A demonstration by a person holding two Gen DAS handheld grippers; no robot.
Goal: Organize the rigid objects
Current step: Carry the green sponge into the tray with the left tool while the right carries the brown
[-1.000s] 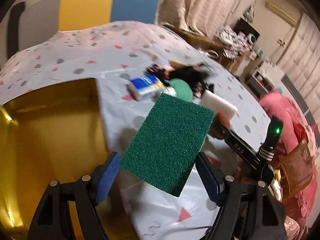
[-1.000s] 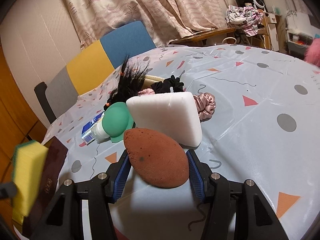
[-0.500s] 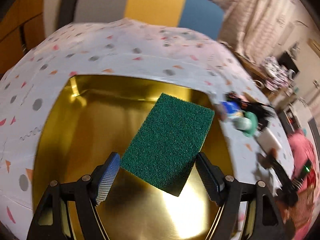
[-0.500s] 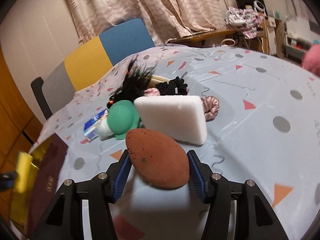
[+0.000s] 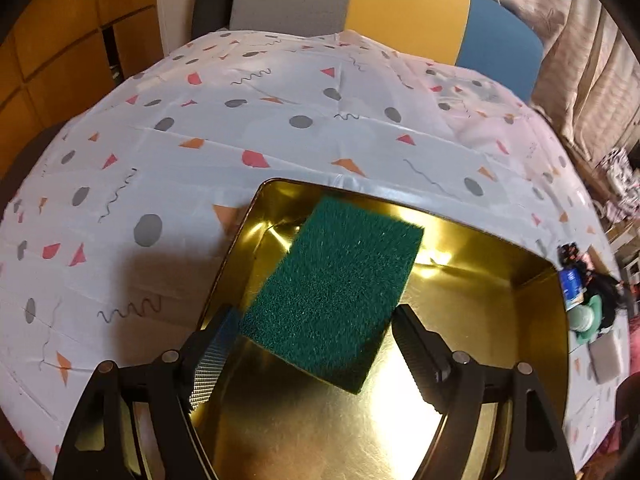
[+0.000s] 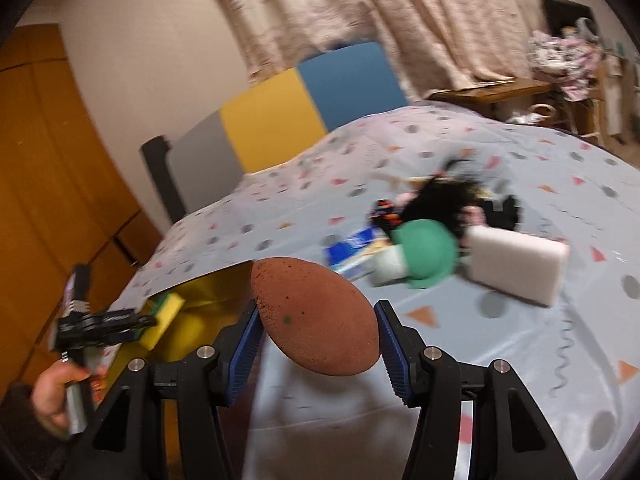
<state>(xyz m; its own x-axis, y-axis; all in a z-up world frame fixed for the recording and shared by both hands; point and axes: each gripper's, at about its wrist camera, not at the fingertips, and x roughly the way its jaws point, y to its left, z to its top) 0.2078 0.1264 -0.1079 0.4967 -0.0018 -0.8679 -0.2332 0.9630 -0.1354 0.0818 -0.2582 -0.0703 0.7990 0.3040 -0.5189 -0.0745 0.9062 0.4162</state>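
**Sponges head for the gold tin**

The left hand-held gripper [image 5: 316, 344] holds a rectangular green-and-yellow scouring sponge [image 5: 336, 292] over the open, shiny gold metal tin [image 5: 500, 360], its fingers closed just enough to pinch the sponge's near end. The sponge juts forward from the fingers, green face up, above the tin's far left corner, apparently poised for release inside. The tin sits on the worktop under a pale tablecloth printed with dots and triangles [image 5: 280, 128].

The right hand-held gripper [image 6: 318, 340] clamps a brown egg-shaped sponge [image 6: 316, 316] between its blue pads, carried in the air just beside the tin's near edge, likely next in line. Beyond it, well apart, a white foam block [image 6: 516, 268], a green round-capped object [image 6: 426, 252], a blue-and-white packet [image 6: 352, 248] and black hair accessories [image 6: 452, 200] lie clustered on the cloth, blurred.
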